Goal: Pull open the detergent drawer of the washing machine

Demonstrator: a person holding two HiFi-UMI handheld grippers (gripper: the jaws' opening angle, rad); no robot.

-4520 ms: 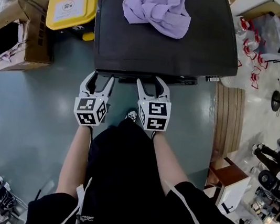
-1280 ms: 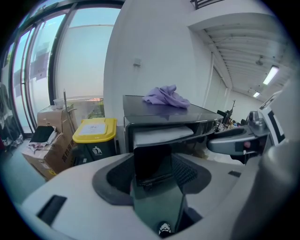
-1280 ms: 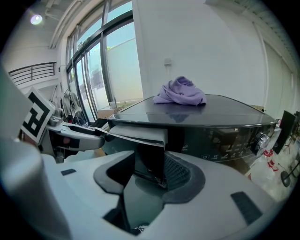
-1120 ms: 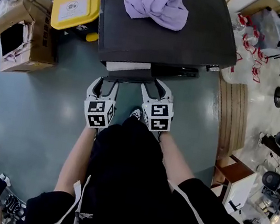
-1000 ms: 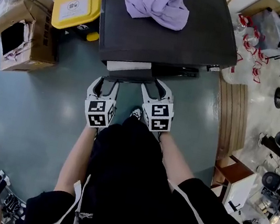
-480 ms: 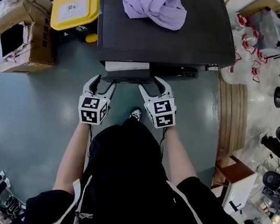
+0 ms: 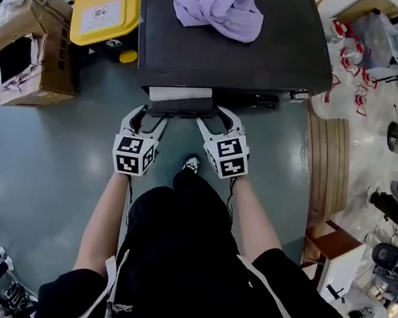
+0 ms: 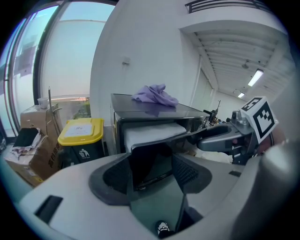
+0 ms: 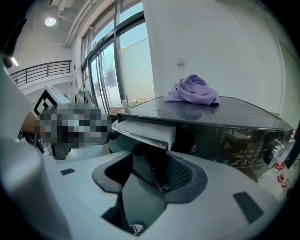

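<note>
The black washing machine (image 7: 277,54) stands ahead of me. Its detergent drawer (image 7: 181,97) sticks out at the front left, its white body showing behind a dark front panel (image 7: 180,111). My left gripper (image 7: 148,115) is open at the panel's left end. In the left gripper view the panel (image 8: 151,161) stands between the pads (image 8: 115,176). My right gripper (image 7: 216,119) is open at the panel's right end. Its jaws have just been opening, and the panel's corner (image 9: 149,164) sits between them with no pad pressing on it.
A purple cloth (image 7: 221,1) lies on the machine's top. A yellow-lidded bin (image 7: 103,6) and cardboard boxes (image 7: 32,51) stand on the floor to the left. A wooden slatted bench (image 7: 326,168) and cluttered shelves are on the right. My shoe (image 7: 190,164) is below the grippers.
The drawer, shut 4.5 seconds ago, now stands pulled out. Over the last second both grippers have tilted a little at its front, and the right jaws have spread.
</note>
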